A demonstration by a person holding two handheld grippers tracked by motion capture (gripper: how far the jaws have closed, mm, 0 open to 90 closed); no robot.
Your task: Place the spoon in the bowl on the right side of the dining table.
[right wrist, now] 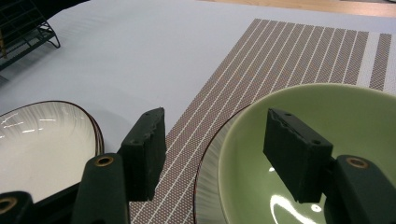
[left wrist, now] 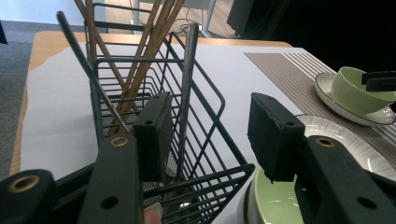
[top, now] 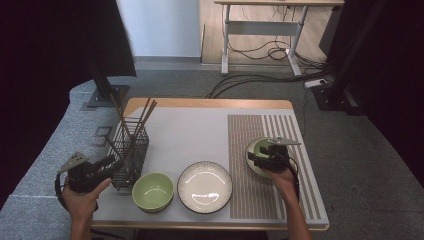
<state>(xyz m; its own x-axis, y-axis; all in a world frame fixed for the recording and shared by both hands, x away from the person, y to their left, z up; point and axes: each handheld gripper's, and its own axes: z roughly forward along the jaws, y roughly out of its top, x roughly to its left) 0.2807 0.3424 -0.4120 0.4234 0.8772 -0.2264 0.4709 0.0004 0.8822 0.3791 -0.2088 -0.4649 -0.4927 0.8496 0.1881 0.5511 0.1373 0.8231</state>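
The right gripper (top: 262, 157) stands over a pale green bowl (right wrist: 327, 140) on the right side of the table (top: 200, 104). This bowl is smooth and glossy, with a rounded wall and a thin rim, and small light spots shine on its inner floor. It sits on a white plate with a dark rim (left wrist: 373, 120), which lies on the striped brown placemat (right wrist: 289, 60). In the right gripper view the jaws are apart: one pad is inside the bowl and the other is outside, above the mat, so the near wall of the bowl is between them. I cannot tell if either pad touches the wall.

The left gripper (left wrist: 205, 135) is at the left edge of the table, beside a black wire basket (left wrist: 196, 140). Its jaws stand wide. One pad is close against the wires and the other is over a second green bowl (top: 153, 190). The basket holds brown wooden chopsticks (left wrist: 140, 51) and darker sticks that lean outward. A second white plate (top: 205, 186), ribbed and dark-rimmed, lies between the two bowls, just beside the second bowl.
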